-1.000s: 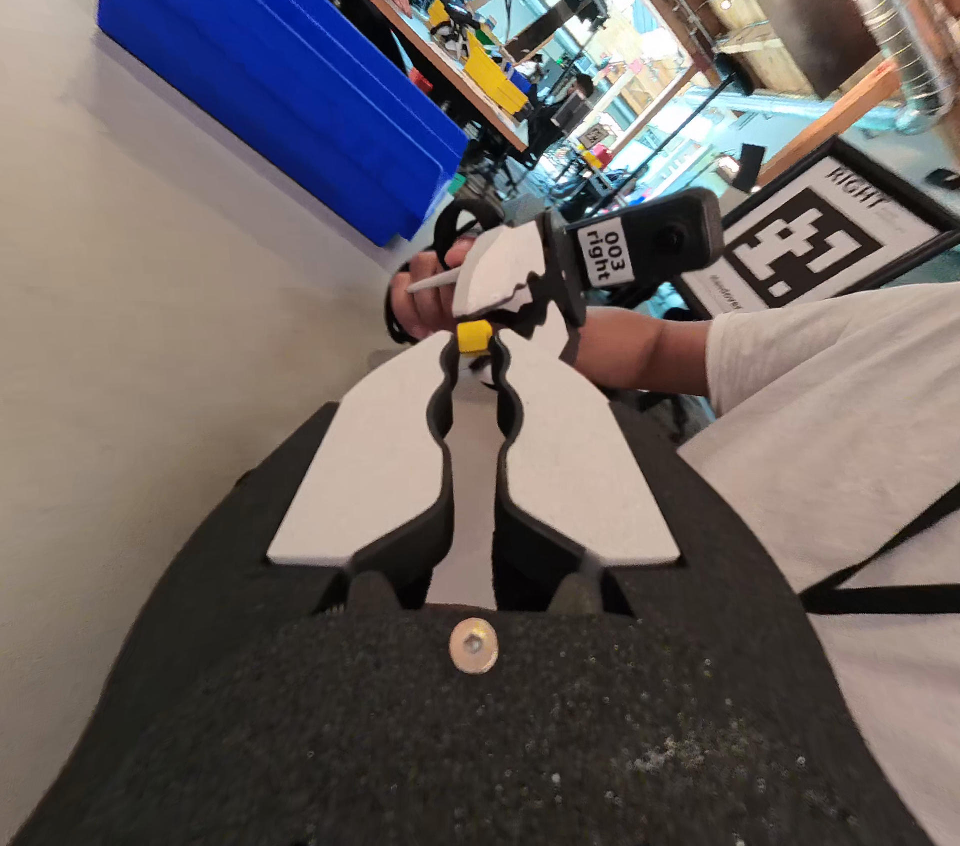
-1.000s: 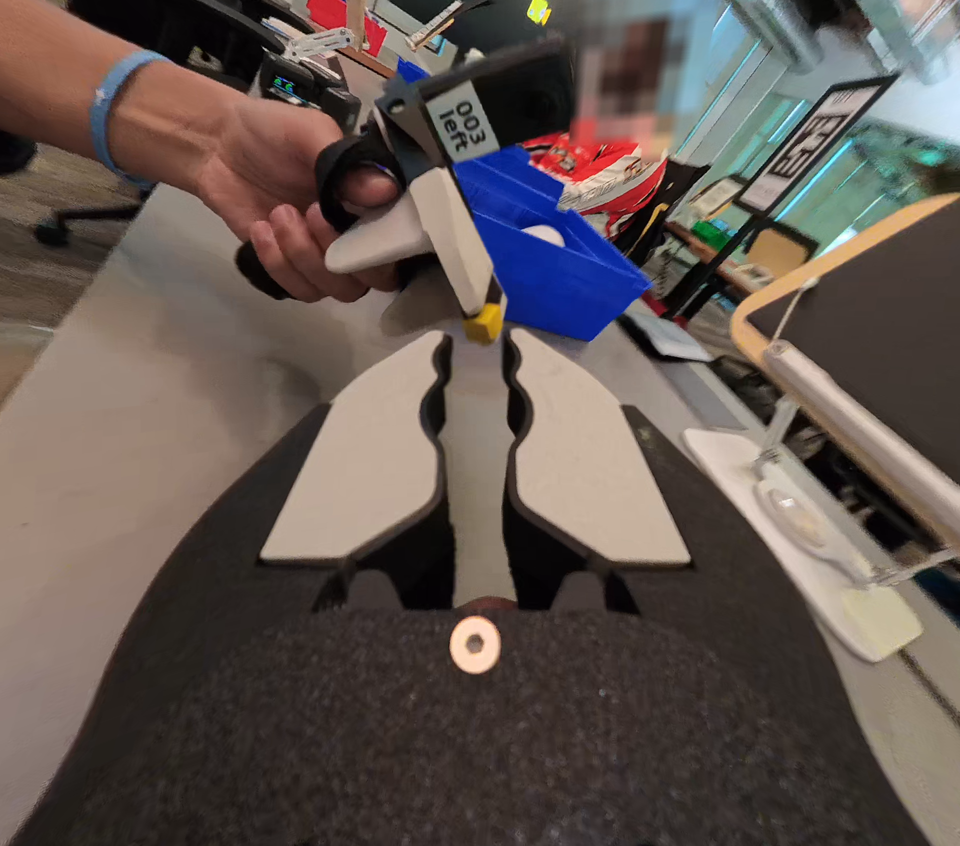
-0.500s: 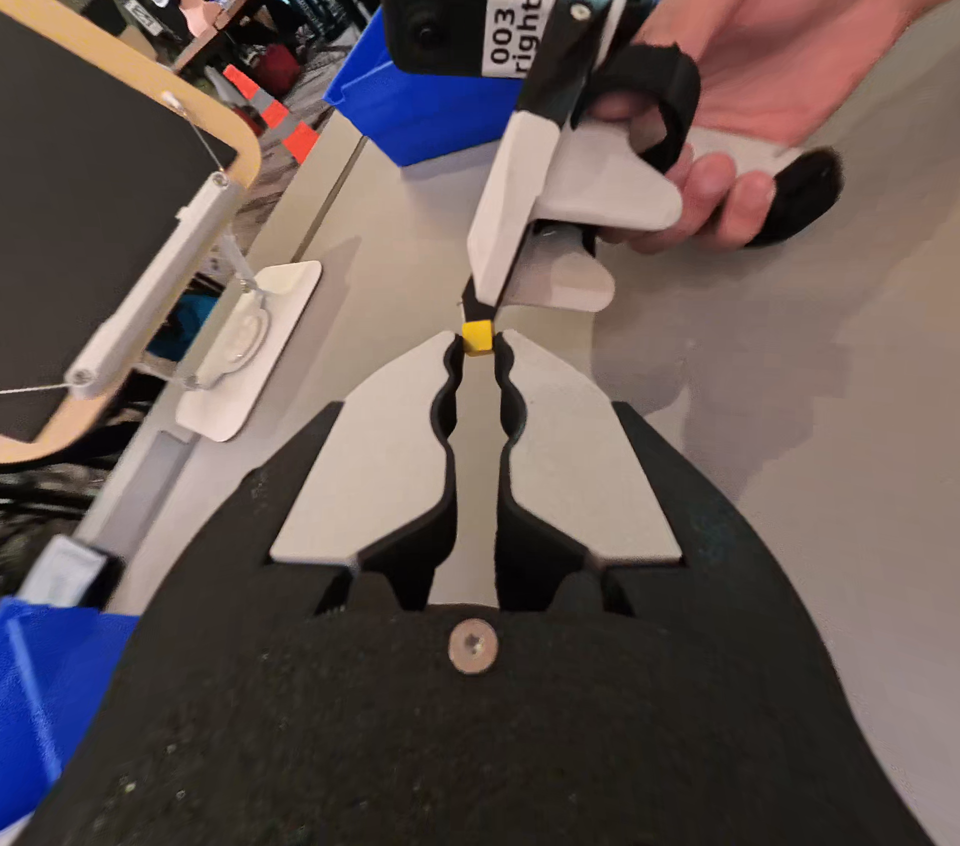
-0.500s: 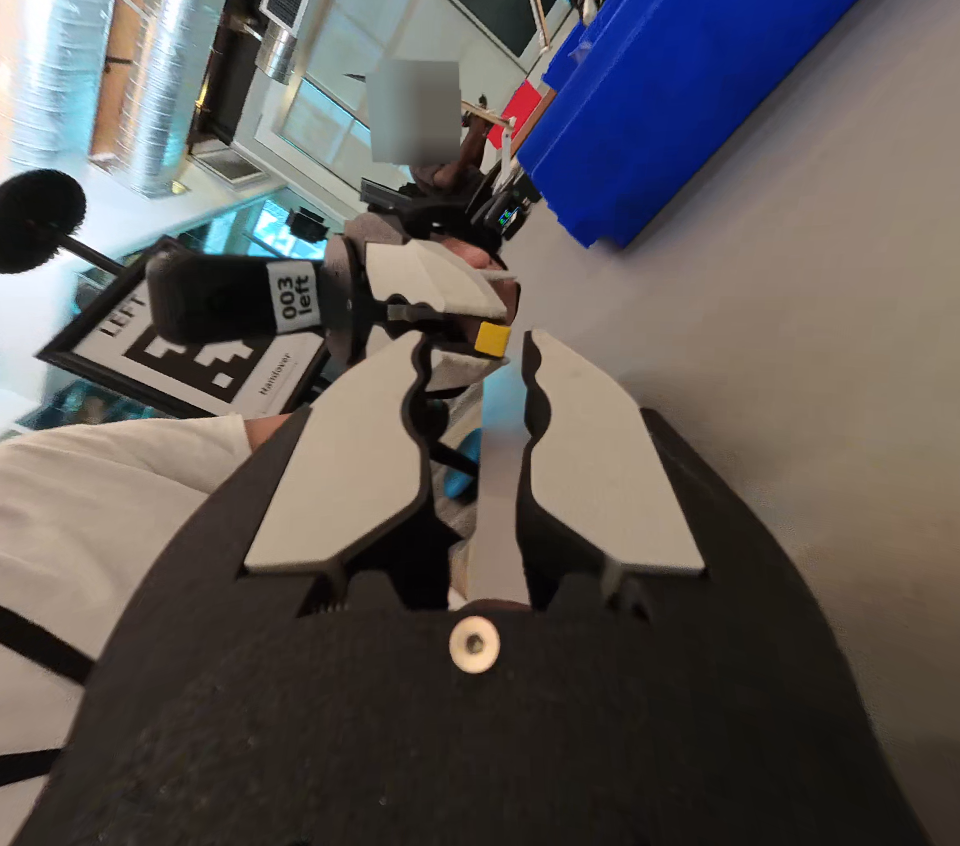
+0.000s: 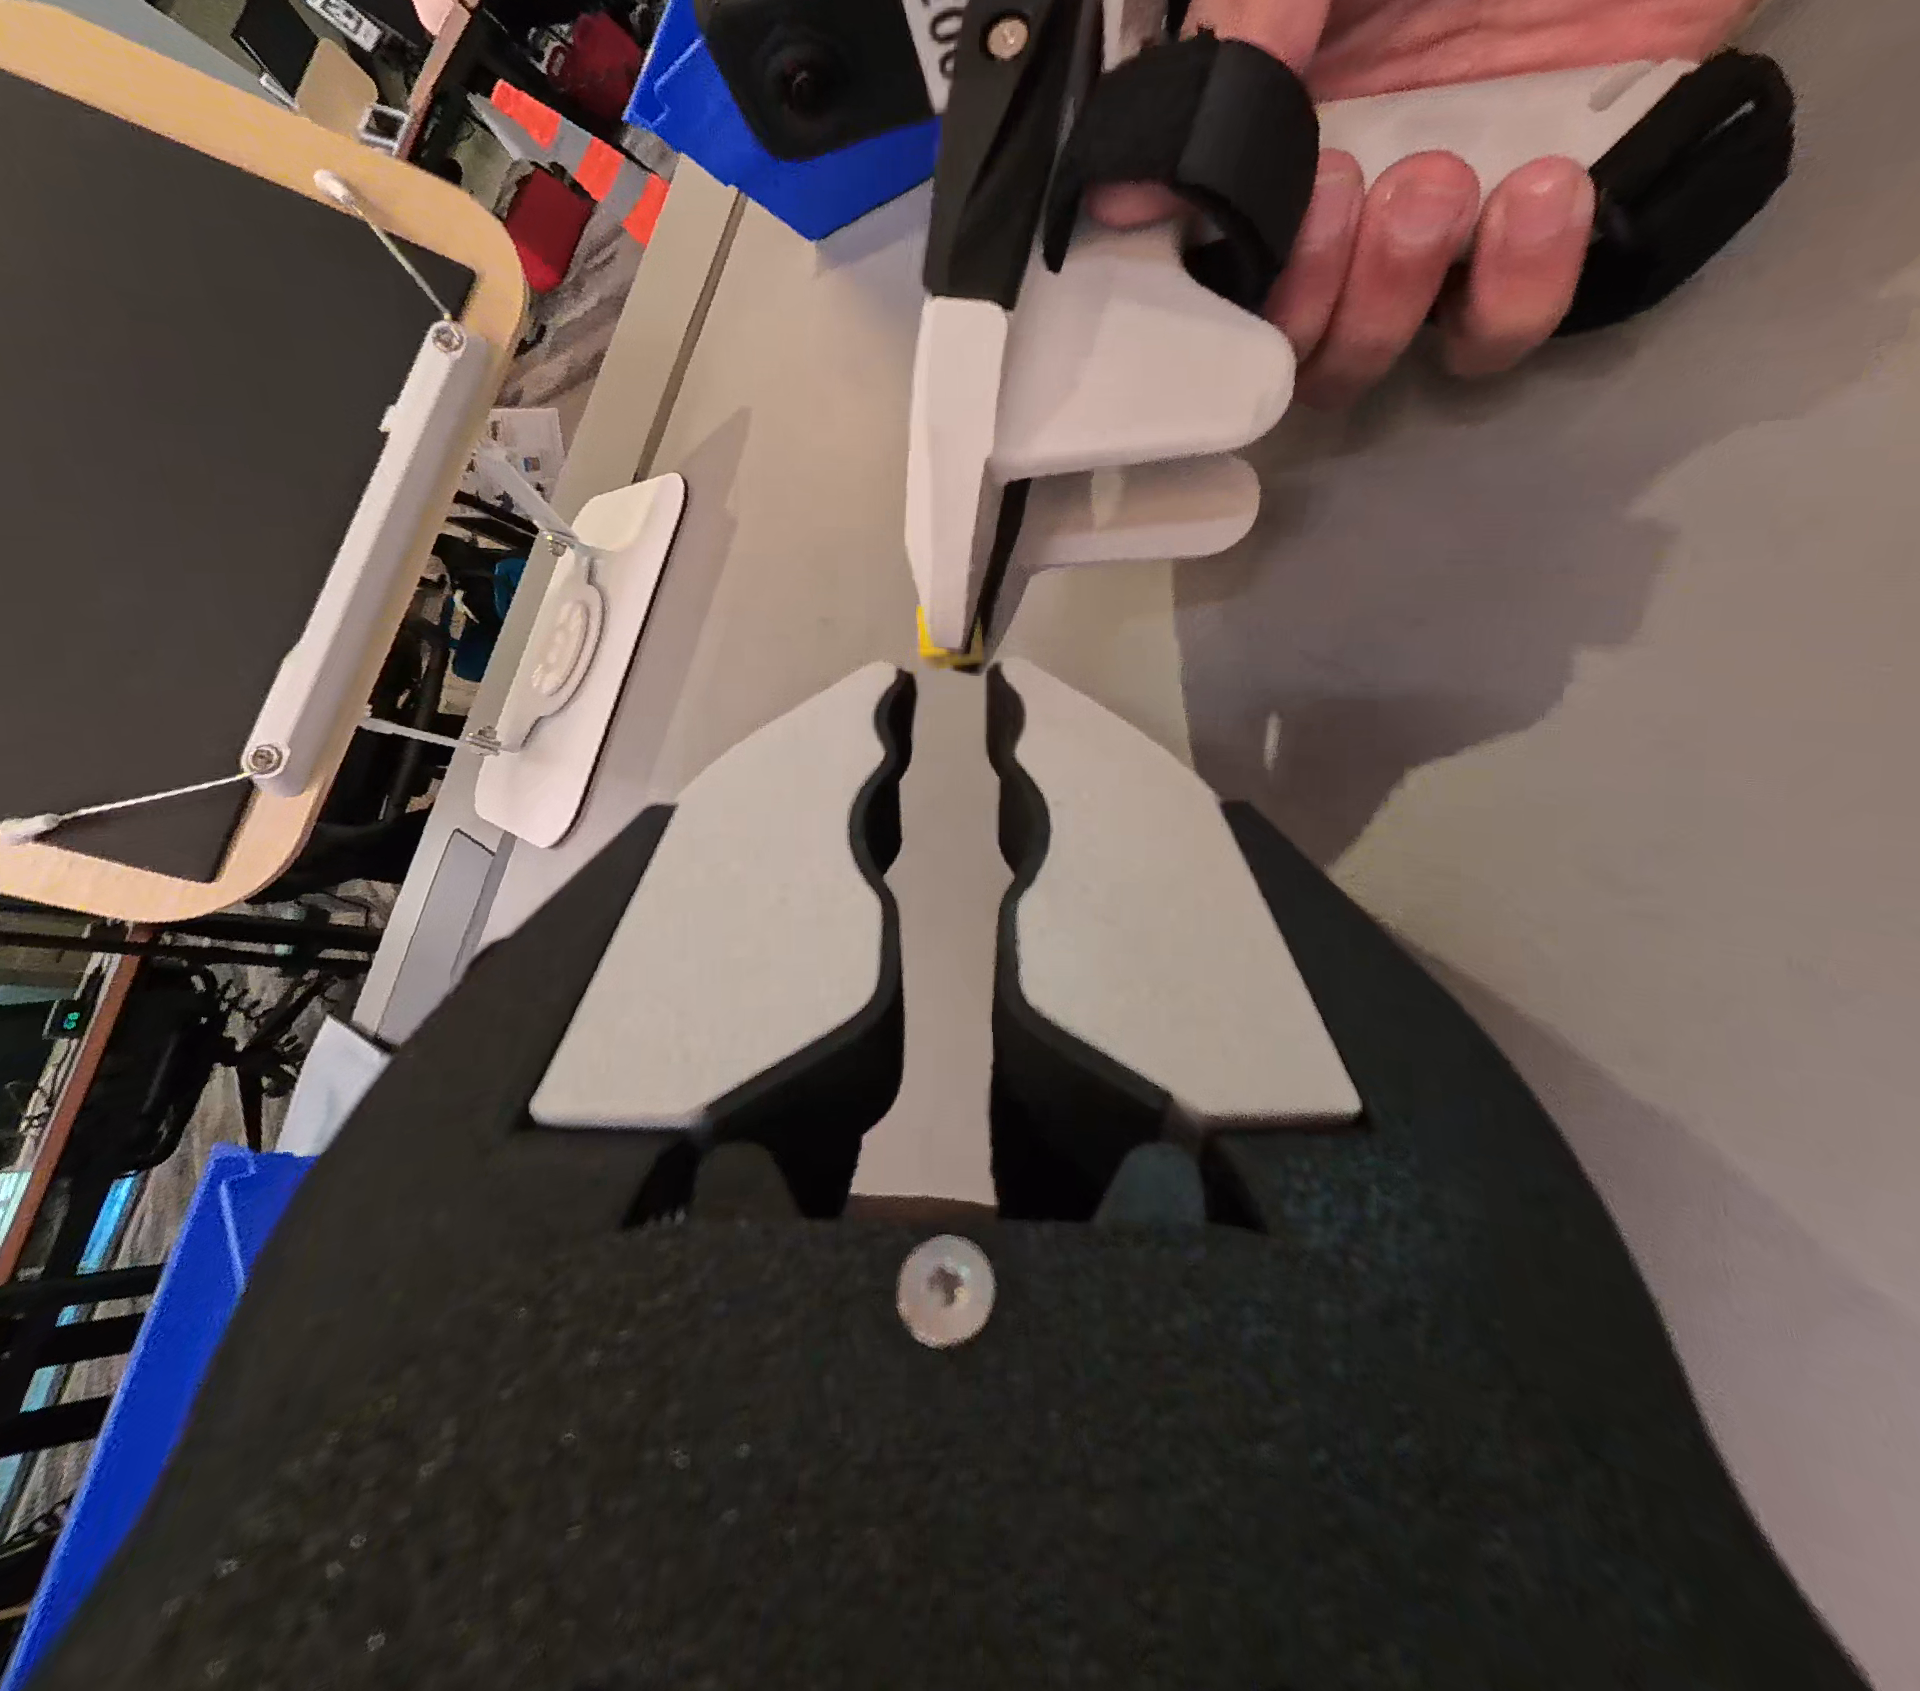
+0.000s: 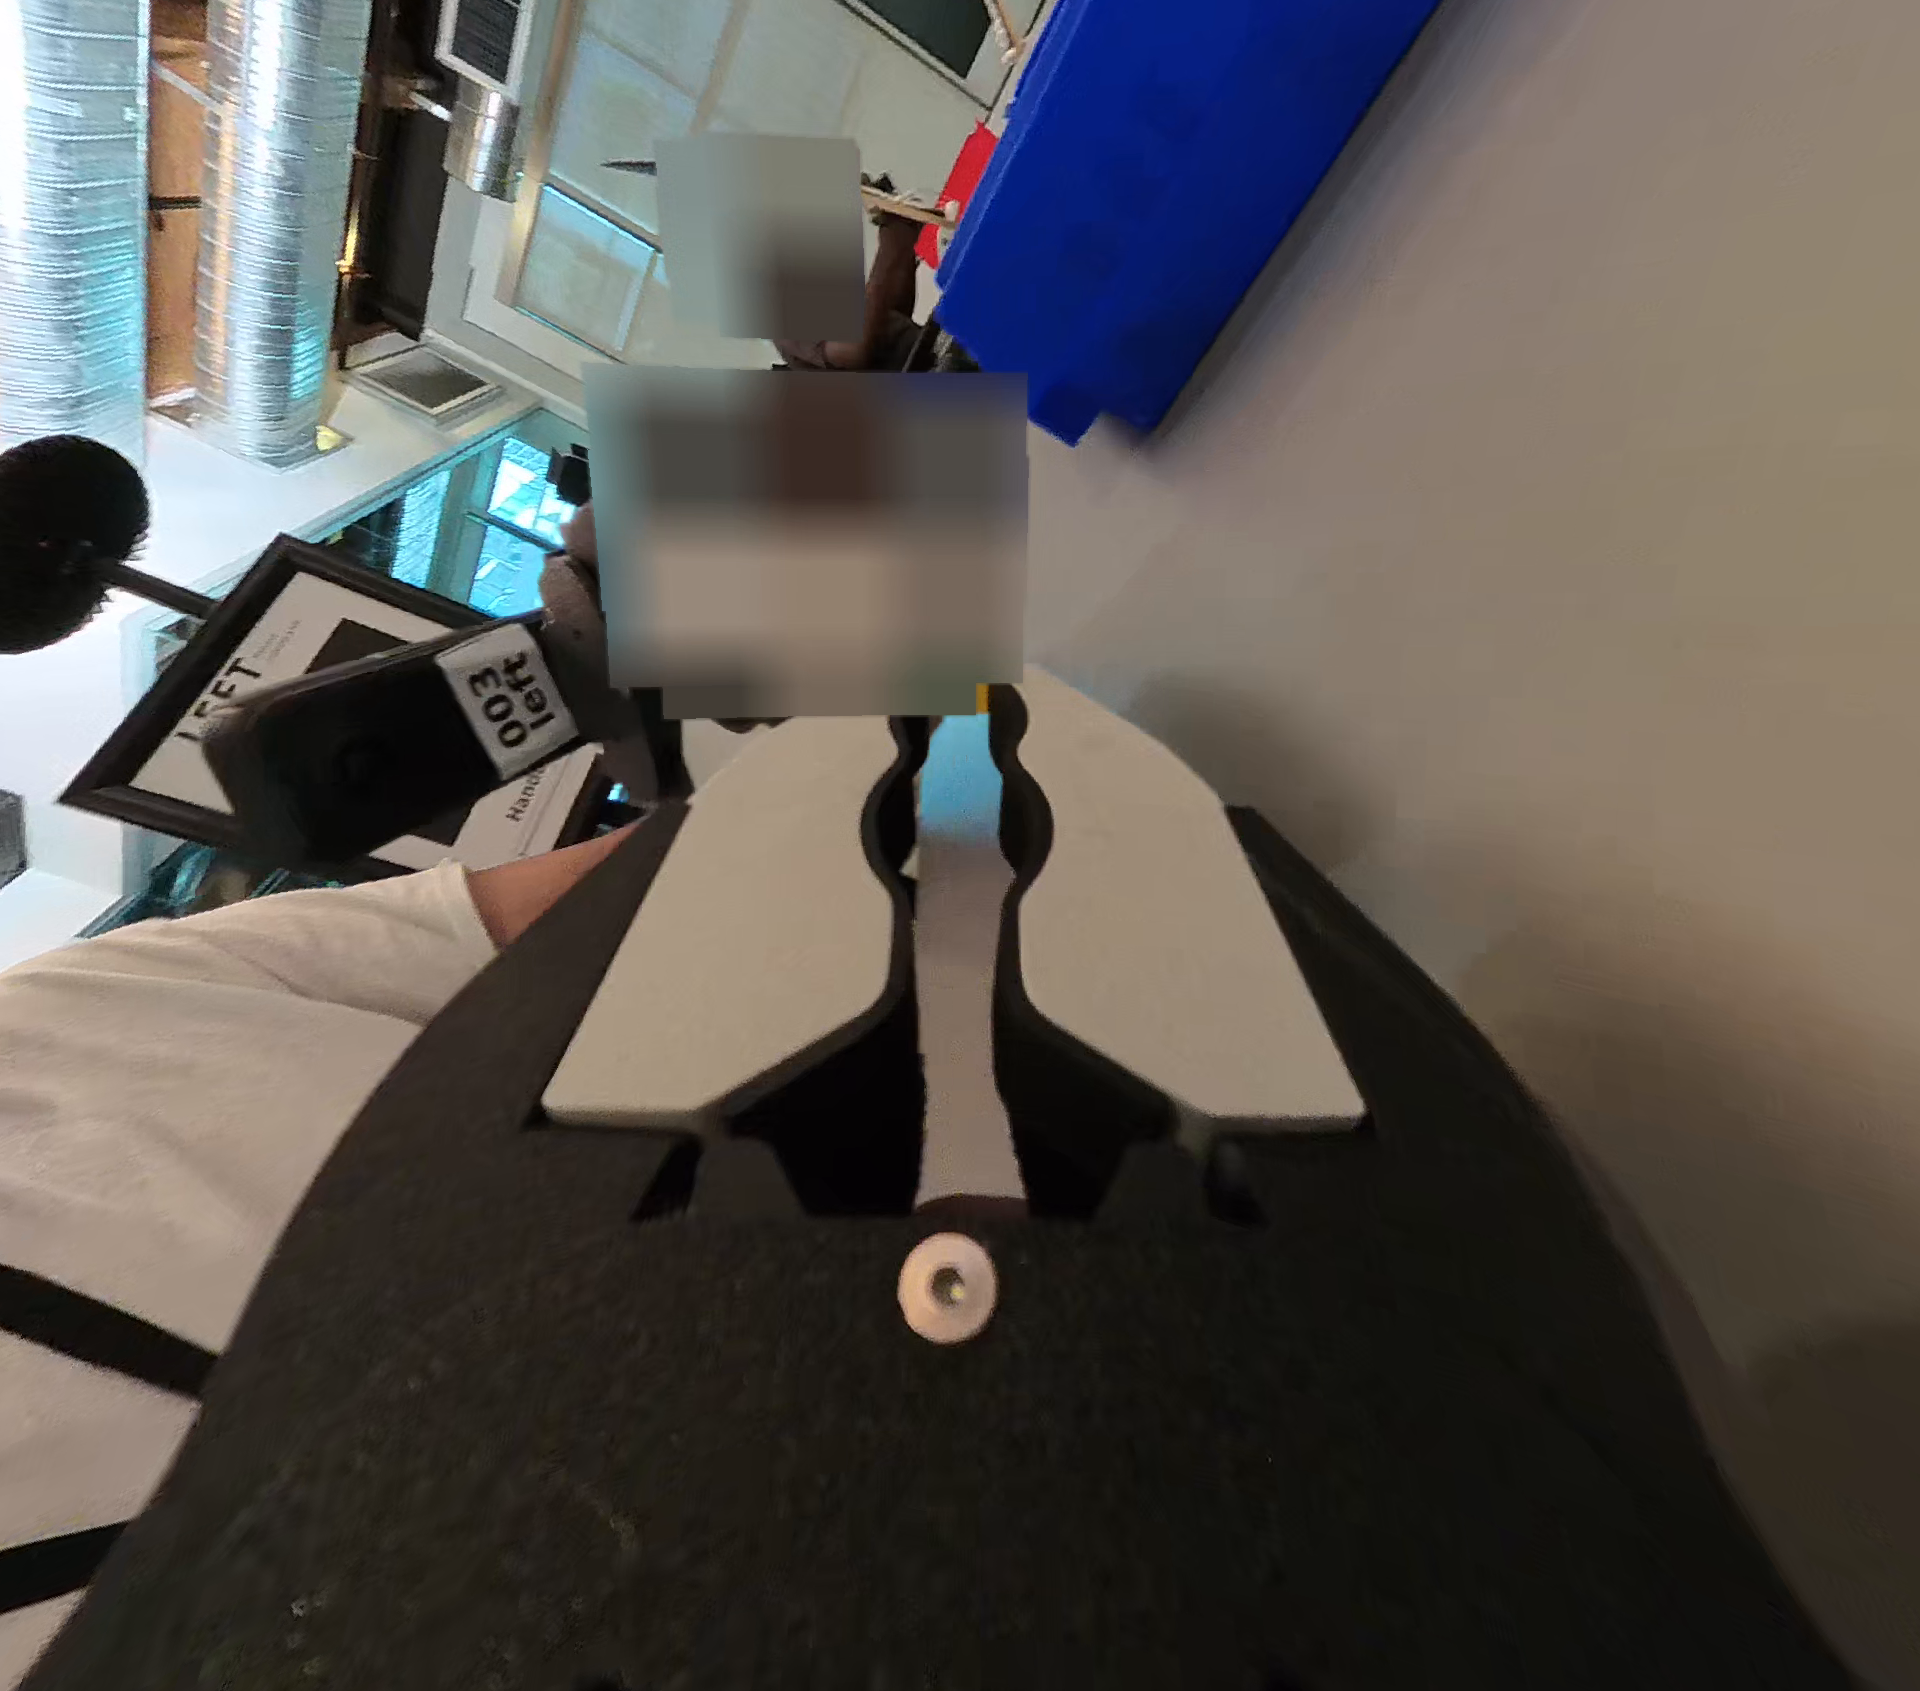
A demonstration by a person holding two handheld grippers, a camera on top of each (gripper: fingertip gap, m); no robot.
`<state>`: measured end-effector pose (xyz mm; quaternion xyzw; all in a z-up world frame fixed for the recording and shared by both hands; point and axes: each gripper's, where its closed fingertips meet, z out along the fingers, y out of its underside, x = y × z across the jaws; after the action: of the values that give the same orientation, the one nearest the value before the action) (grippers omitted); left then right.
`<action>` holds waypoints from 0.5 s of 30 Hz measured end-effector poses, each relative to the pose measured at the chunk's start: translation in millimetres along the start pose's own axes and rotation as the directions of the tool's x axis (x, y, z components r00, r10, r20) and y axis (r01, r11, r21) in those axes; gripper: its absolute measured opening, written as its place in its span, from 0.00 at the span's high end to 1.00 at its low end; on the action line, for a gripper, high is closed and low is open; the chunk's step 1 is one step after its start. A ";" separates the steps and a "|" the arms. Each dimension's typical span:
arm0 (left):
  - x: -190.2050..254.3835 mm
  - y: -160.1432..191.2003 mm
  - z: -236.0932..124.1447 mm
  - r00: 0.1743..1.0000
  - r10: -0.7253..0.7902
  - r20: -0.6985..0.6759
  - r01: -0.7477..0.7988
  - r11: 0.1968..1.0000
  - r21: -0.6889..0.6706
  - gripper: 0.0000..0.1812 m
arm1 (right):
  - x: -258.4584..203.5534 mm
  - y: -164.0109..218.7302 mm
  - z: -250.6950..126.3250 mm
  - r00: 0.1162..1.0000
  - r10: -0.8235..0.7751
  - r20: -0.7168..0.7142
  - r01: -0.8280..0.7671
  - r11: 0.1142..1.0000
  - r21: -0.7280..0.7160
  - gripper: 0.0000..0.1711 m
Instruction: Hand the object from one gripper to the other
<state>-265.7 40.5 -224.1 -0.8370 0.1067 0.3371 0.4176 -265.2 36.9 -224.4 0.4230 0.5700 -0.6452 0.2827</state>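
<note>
A small yellow block [image 5: 943,649] is pinched at the tips of my right gripper [image 5: 951,642], which comes down from above in the left wrist view, held by a hand. My left gripper [image 5: 948,677] sits just below the block with its jaws slightly apart; the block lies just beyond its tips. In the right wrist view my right gripper [image 6: 954,722] has its jaws drawn close, and only a yellow sliver of the block [image 6: 981,696] shows at its tips. A mosaic patch hides the left gripper's fingers there; only its black camera body [image 6: 374,758] shows.
The grey table [image 5: 1558,862] lies under both grippers. A blue bin [image 5: 790,114] stands behind the right gripper and also shows in the right wrist view [image 6: 1247,135]. A black board with a wooden rim [image 5: 208,446] and its white base [image 5: 582,665] are at the left. Another blue bin [image 5: 156,1329] is at lower left. My left and right fingertips are right by each other.
My right gripper's jaws have closed from wide open onto the yellow block. The block has gone from between my left fingertips to just beyond them, and the left jaws have parted slightly.
</note>
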 end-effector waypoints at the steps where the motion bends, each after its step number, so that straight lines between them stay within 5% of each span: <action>1: -2.1 1.1 -0.3 1.000 -0.013 0.006 0.013 1.000 -0.003 0.93 | 4.3 -2.4 -3.4 1.000 -0.001 -0.018 0.001 1.000 0.006 0.94; 7: -10.0 9.8 -0.3 0.995 -0.100 0.001 0.100 0.994 -0.033 0.93 | 35.1 -21.2 -26.7 0.926 -0.252 -0.281 0.258 0.966 -0.015 0.94; 12: -16.7 27.9 0.4 0.990 -0.132 0.049 0.137 0.983 -0.125 0.93 | 18.8 -42.6 -37.9 0.657 -0.588 -0.472 0.595 0.789 -0.154 0.94; 15: -13.9 33.3 -9.1 0.958 -0.282 0.050 0.287 0.946 -0.148 0.92 | -20.9 -74.9 -63.8 0.502 -0.669 -0.548 0.680 0.697 -0.227 0.94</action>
<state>-287.1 11.1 -232.0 -0.8684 -0.0474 0.2925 0.3976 -304.3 110.9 -168.6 0.3486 0.7410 -0.5423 -0.1877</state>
